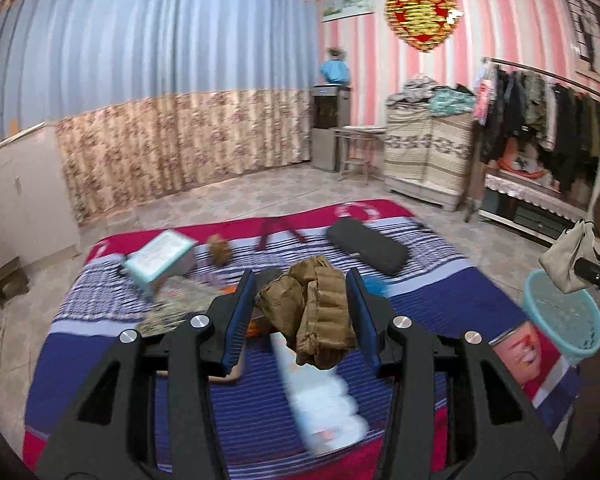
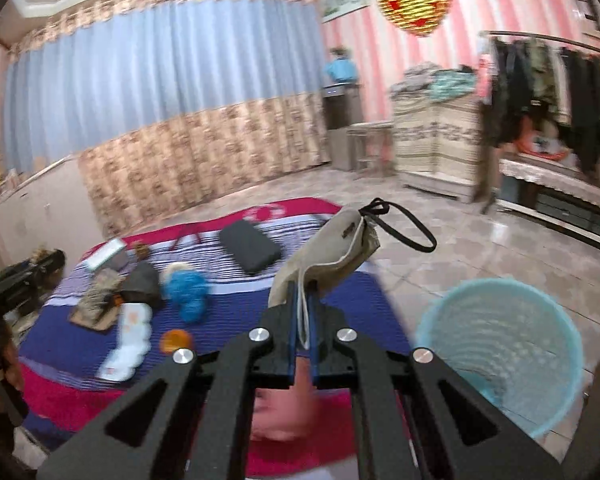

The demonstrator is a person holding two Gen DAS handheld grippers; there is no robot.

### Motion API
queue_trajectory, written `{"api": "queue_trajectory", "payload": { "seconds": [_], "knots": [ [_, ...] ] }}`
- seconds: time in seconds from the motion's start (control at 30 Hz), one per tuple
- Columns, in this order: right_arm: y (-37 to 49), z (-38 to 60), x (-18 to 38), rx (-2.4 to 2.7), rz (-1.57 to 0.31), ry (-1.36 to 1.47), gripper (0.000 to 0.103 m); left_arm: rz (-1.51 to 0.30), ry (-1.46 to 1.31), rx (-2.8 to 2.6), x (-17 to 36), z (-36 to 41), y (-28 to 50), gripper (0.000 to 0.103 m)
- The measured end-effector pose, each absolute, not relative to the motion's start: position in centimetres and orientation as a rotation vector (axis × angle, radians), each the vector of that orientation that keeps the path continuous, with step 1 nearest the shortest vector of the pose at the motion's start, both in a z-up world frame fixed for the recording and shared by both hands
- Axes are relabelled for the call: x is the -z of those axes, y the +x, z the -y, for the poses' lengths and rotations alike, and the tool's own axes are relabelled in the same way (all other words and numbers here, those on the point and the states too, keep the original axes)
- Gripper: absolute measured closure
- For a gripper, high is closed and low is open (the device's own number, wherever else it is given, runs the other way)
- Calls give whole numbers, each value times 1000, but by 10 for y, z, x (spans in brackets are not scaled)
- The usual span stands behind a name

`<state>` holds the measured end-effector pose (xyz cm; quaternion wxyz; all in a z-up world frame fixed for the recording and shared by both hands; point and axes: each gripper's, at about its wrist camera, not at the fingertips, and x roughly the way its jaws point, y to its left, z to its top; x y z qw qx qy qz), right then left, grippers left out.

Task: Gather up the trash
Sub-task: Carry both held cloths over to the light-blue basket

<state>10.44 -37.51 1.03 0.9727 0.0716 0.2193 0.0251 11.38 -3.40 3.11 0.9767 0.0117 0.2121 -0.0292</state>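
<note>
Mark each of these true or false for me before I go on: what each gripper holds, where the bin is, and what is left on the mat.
1. The left gripper holds crumpled brown paper. True.
2. The right gripper is open and holds nothing. False: it is shut on a beige pouch.
3. The light blue basket stands on the floor beside the striped mat. True.
4. The mat is bare. False: a black case, a blue ball of yarn and other items lie on it.
</note>
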Motion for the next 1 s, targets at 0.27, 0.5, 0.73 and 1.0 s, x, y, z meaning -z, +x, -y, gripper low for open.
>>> {"api": "queue_trajectory", "payload": {
  "seconds": [0.27,0.5,0.73,1.0],
  "knots": [
    [96,451,9,164,-447,188,98,-420,60,209,-37,128,126,58],
    [98,483,21,268,-474,165,98,-418,82,295,-40,191,132,57],
    [103,498,30,279,-495,172,98,-447,109,362,-26,241,137,57],
    [97,514,38,283,-502,203,98,-480,142,438,-11,290,143,56]
  ]
}}
